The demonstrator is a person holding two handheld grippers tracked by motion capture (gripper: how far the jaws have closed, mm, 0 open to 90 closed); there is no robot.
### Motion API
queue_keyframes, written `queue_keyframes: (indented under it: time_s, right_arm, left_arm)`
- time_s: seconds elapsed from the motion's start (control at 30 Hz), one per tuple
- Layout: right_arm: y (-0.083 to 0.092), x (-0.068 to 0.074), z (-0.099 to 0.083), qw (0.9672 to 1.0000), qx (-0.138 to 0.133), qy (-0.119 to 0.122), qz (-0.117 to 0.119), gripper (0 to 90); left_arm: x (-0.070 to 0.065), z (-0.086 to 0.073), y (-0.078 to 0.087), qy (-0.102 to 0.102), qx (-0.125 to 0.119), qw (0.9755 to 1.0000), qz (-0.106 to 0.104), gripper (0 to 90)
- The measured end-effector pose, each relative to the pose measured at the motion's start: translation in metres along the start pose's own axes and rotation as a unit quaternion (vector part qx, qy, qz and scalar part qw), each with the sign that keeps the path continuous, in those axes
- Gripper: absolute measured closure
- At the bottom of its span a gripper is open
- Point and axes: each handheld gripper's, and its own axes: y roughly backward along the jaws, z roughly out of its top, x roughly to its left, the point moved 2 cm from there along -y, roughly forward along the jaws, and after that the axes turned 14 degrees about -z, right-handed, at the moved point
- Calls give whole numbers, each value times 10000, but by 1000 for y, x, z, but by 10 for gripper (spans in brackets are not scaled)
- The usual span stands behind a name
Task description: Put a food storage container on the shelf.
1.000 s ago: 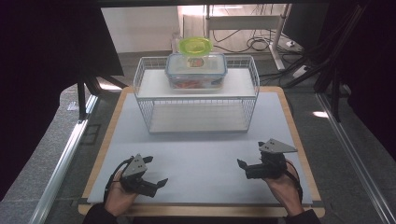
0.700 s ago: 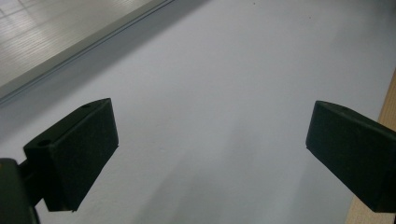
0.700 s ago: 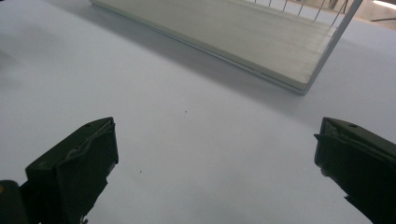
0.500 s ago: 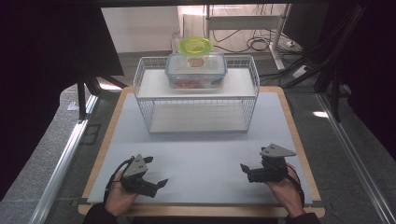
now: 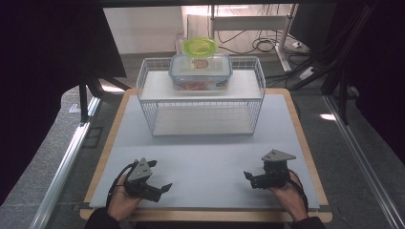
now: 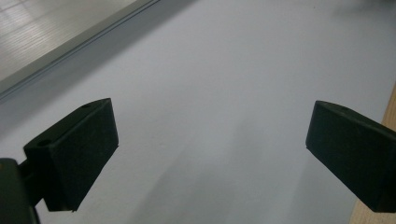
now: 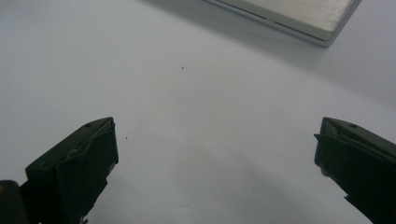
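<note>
The left gripper [image 5: 160, 189] rests low over the pale mat [image 5: 205, 162] near the table's front left corner, held in the person's left hand [image 5: 122, 200]. Its jaws stand wide apart with nothing between them; the left gripper view shows bare mat in the gap and a strip of the wooden table edge [image 6: 390, 116] at the right. The right gripper [image 5: 249, 179] sits near the front right, held in the right hand [image 5: 289, 193], its jaws pointing inward toward the middle of the mat. They too are spread wide and hold nothing, with plain mat between them in the right gripper view.

Well apart from both, at the back of the mat, stands a white wire rack [image 5: 200, 102]. On its top shelf sits a clear food box [image 5: 200, 71] with a snap lid, and on that box rests a green lid [image 5: 199, 46].
</note>
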Motion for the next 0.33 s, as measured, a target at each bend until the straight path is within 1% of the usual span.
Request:
queue_keyframes:
  time_s: [0.2, 0.33]
  right_arm:
    - [-5, 0, -4, 9999, 168, -31, 12, 0]
    - [-6, 0, -4, 9999, 159, -10, -4, 0]
  left_arm:
    - [0, 0, 0, -14, 24, 10000, 14, 22]
    - [0, 0, -1, -12, 18, 10000, 26, 23]
